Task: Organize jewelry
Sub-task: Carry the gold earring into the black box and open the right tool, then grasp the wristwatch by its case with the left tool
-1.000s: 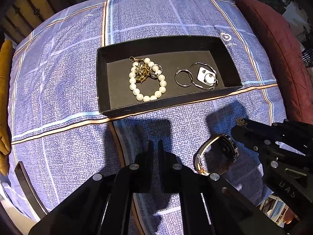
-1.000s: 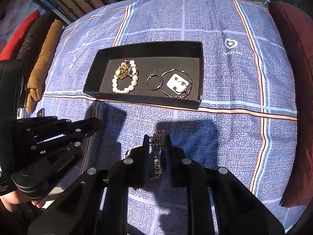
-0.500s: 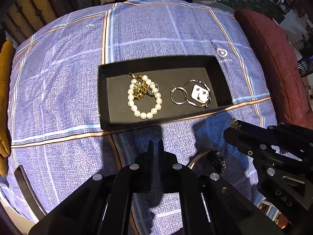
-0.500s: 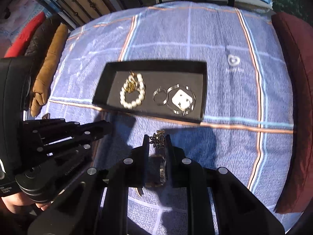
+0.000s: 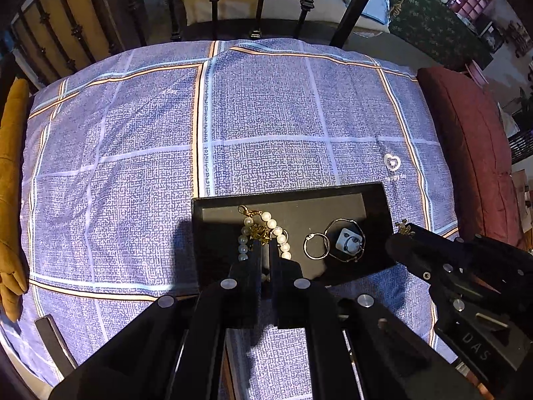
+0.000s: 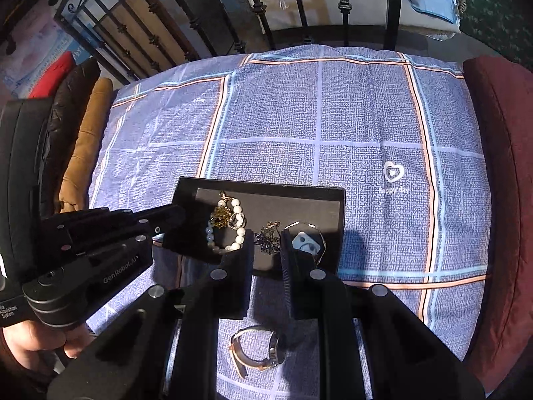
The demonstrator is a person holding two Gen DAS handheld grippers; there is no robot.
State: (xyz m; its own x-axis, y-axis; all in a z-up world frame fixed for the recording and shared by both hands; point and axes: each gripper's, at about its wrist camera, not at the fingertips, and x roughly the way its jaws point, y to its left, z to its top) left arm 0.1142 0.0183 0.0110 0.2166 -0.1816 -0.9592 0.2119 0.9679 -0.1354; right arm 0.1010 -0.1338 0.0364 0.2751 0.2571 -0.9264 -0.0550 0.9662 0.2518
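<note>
On the bed, over a blue checked cover (image 6: 366, 116), a shallow black tray (image 5: 376, 200) lies with jewelry on its dark floor: a pearl bracelet (image 5: 283, 248) with a gold chain (image 5: 258, 233) tangled across it toward the left, a plain metal ring (image 5: 316, 246) in the middle, and a wire bangle (image 5: 344, 245) circling a small white earring card (image 5: 348, 238) toward the right. The left hand-held gripper (image 5: 265, 253) hangs over the tray's near left part with its jaws clenched together and nothing between them; its tips cover part of the pearl bracelet in the left wrist view. The right hand-held gripper (image 6: 267, 238) hangs above the tray's middle, its jaws narrowly parted and grasping a small dark ornate jewel (image 6: 268, 233), a brooch or pendant whose kind is hard to tell; the jewel sits between the tips, clear of the tray floor. In the left wrist view the same jewel (image 5: 404, 228) peeks out gold at the tip of the right gripper, just beside the tray's right wall. A wristwatch (image 6: 258, 350) with a metal band lies on the cover on the near side of the tray, apart from it, seen between the right gripper's arms. A hand (image 6: 30, 346) grips the left tool's handle at the lower left of the right wrist view. A dark red cushion (image 6: 499, 166) borders the cover on the right, and an iron bed rail (image 5: 260, 16) stands beyond it.
</note>
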